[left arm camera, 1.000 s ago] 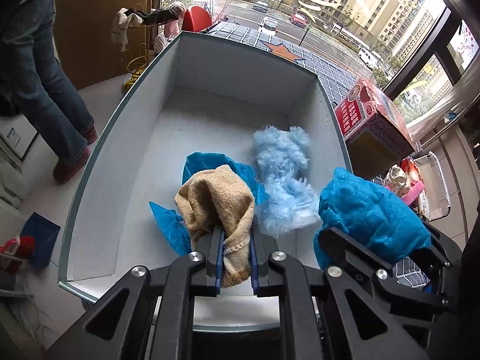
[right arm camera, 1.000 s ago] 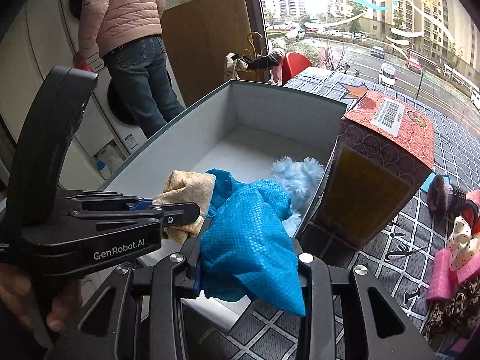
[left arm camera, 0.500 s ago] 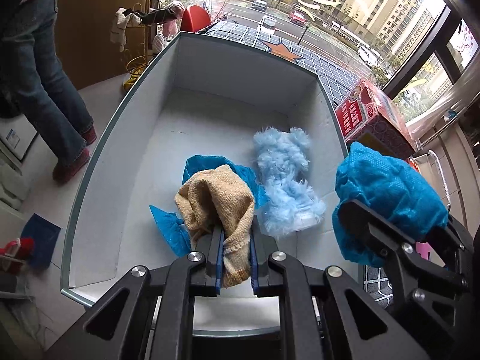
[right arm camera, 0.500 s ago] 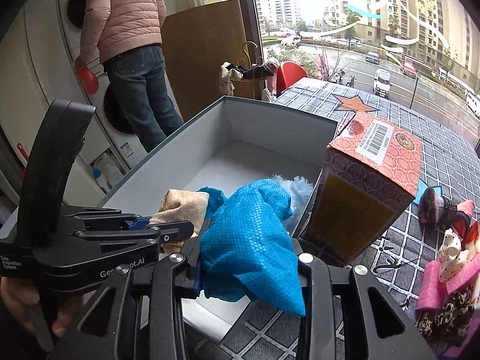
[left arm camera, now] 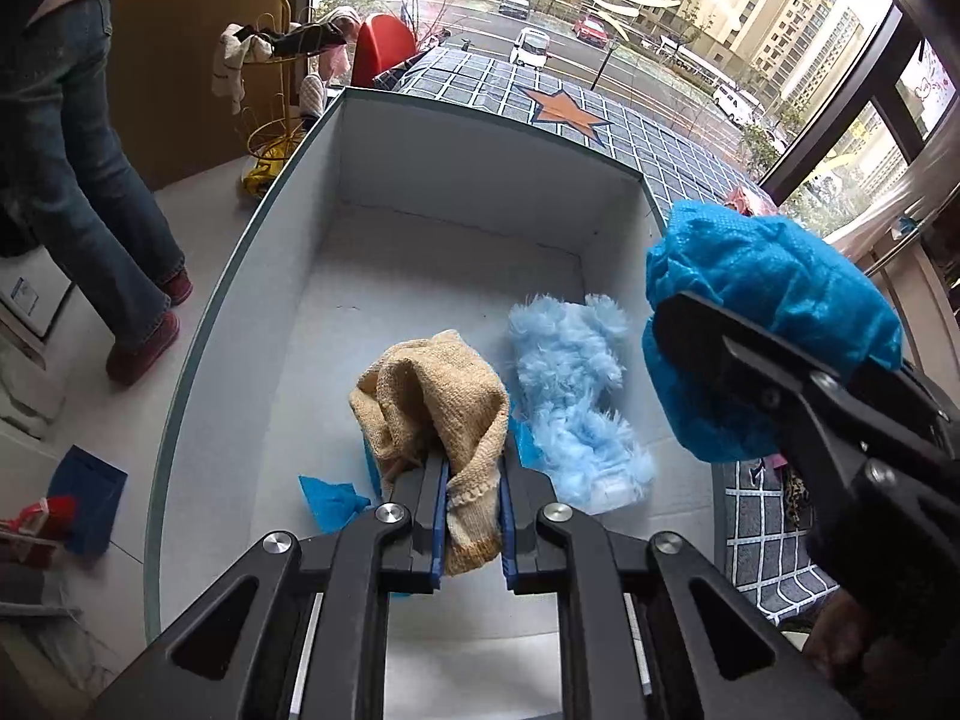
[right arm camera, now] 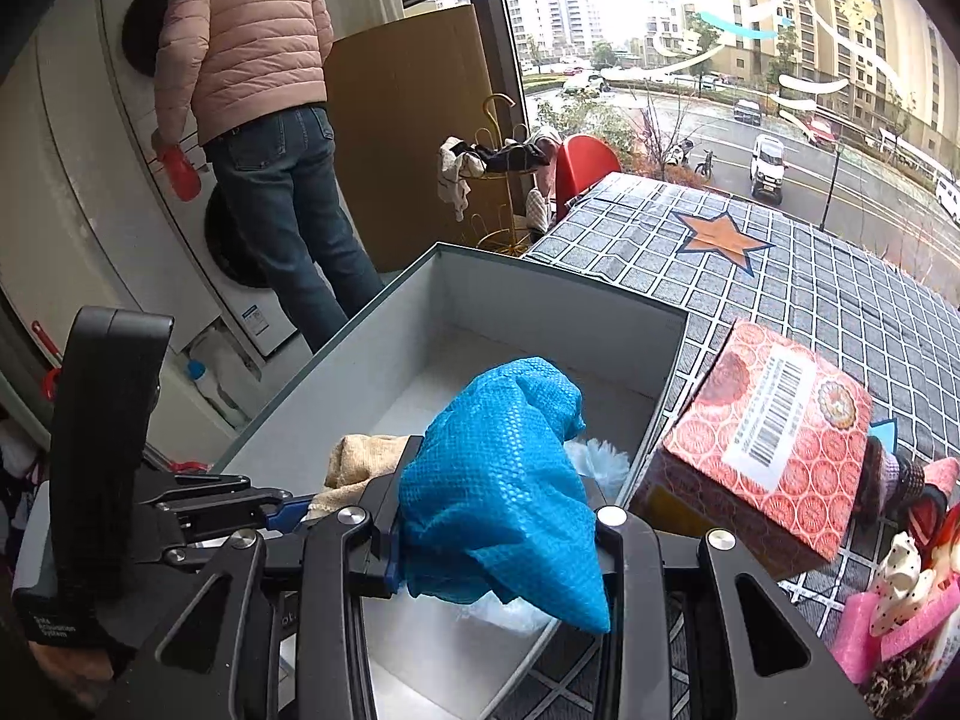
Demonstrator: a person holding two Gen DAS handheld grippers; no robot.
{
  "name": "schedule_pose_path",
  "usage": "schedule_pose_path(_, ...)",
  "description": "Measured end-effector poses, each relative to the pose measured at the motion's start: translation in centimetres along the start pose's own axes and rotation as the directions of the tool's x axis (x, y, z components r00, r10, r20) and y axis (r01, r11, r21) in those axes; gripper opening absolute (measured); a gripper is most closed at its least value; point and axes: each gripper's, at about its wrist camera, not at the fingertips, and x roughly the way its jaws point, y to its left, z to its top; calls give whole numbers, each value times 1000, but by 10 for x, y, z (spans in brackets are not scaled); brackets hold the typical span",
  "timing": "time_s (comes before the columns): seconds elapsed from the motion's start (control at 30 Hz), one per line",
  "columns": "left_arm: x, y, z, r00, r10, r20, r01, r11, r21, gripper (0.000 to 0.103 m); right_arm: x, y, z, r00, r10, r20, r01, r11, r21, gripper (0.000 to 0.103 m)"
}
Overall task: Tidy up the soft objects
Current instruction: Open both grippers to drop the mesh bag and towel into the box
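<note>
My left gripper [left arm camera: 471, 516] is clamped on the beige cloth [left arm camera: 432, 402] near the box's [left arm camera: 480, 180] front edge. My right gripper [right arm camera: 498, 534] squeezes the blue cover [right arm camera: 504, 480] above its right wall; loose folds may snag there.

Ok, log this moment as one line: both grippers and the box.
left gripper: shut on tan knitted cloth | right gripper: shut on blue textured cloth | grey open box: holds fluffy light-blue item

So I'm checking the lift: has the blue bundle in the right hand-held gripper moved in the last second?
Yes. The blue bundle rose and shifted right, now above the grey box's rim in the left wrist view.
</note>
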Motion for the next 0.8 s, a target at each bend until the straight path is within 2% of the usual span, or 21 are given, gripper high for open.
schedule_pose_path(0.17,10,0,-1,999,14,-33,-14,1000,-9,17,26,6,19,997,-33,-72,29,998,-56,37)
schedule_pose_path(0.27,10,0,-4,999,23,-24,-23,1000,-5,30,28,5,25,997,-7,-76,5,999,-38,44)
schedule_pose_path(0.3,9,0,-5,1000,20,-16,-20,1000,-5,41,25,6,25,998,9,-69,-11,999,-32,50)
schedule_pose_path(0.33,7,-1,-6,1000,19,-6,-19,1000,-6,55,23,7,25,998,10,-60,-12,999,-30,67)
schedule_pose_path(0.37,4,-1,-7,1000,16,9,-16,1000,-10,61,18,8,24,999,-7,-39,6,999,-32,77)
schedule_pose_path(0.4,1,-2,-7,999,18,29,-18,1000,-12,68,12,8,22,999,-34,-12,34,999,-34,82)
schedule_pose_path(0.47,-5,-5,-8,998,23,60,-23,1000,0,69,3,6,22,999,-26,18,27,999,-31,82)
schedule_pose_path(0.63,-21,-12,-17,993,-29,112,28,1000,13,69,-39,-17,11,992,-12,126,5,999,54,82)
schedule_pose_path(0.8,-33,-32,-28,988,-40,150,30,997,74,69,-82,-42,-21,983,-43,177,20,991,131,82)
